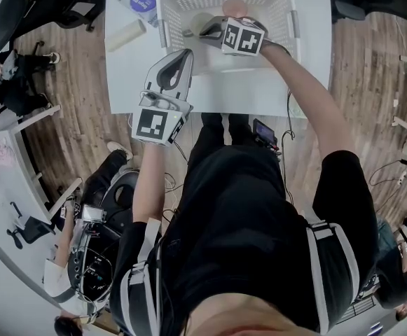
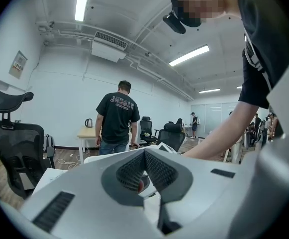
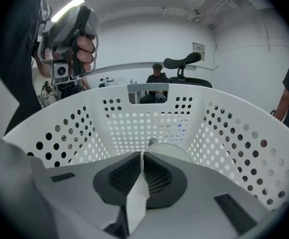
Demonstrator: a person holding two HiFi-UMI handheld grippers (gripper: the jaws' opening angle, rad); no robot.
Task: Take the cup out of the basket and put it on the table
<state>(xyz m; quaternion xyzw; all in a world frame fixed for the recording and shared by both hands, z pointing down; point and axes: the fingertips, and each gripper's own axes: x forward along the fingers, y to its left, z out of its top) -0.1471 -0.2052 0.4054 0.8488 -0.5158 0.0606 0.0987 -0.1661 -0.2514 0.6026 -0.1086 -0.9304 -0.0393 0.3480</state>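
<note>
My right claw (image 3: 142, 157) is clenched on the thin rim of the pale cup (image 3: 170, 152). The cup's wall is pinched between the pads, and its round mouth lies just beyond the tips, a little to their right. The cup (image 1: 203, 21) sits inside the white perforated basket (image 1: 281, 9) on the white tabletop (image 1: 259, 89); whether it touches the basket floor I cannot tell. My left claw (image 1: 185, 52) is closed on nothing, over the tabletop just outside the basket's near left corner.

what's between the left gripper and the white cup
The white perforated plastic basket's wall, clearest in the right gripper view: left gripper outside, white cup inside.
</note>
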